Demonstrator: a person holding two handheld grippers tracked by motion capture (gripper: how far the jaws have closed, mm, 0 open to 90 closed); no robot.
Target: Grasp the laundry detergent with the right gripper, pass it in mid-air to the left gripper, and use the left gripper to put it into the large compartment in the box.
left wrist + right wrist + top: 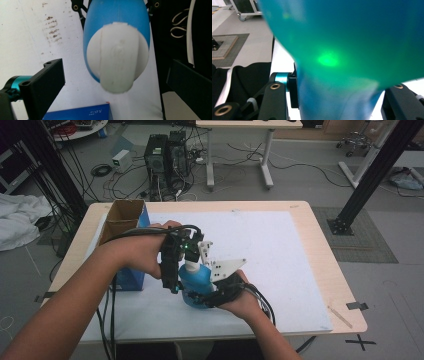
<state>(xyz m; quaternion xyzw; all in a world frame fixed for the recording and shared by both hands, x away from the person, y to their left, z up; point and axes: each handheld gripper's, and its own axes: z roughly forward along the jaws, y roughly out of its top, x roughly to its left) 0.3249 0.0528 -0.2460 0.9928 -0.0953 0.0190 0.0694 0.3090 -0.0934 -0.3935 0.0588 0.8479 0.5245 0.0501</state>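
The blue bottle [192,282] sits between both hands over the middle of the white mat [280,265], lifted clear of it as far as the high view lets one judge. The right gripper [200,296] has it from below — in the right gripper view the blue body fills the space between the 2 black jaws, which are clamped on it down where the bottle narrows.

The left gripper [172,270] comes in from above. Its own view looks straight down on the white cap [117,56], and the 2 jaws stand wide, 1 on each side of the cap with clear gaps — nothing pinched yet.

Judging by the look of it, this is a smooth plastic bottle, fairly stiff but with some give under pressure, and slick where it curves. How full it is cannot be told, so its weight is a guess. The cap is the better place for the left jaws: it has a raised flat bar across the top, which should offer 2 parallel faces to bite on. The rounded shoulder below would likely let the pads slide off.

Just beside the action, a blue carton [131,280] stands at the mat's left edge, with an open cardboard box [122,215] behind it.
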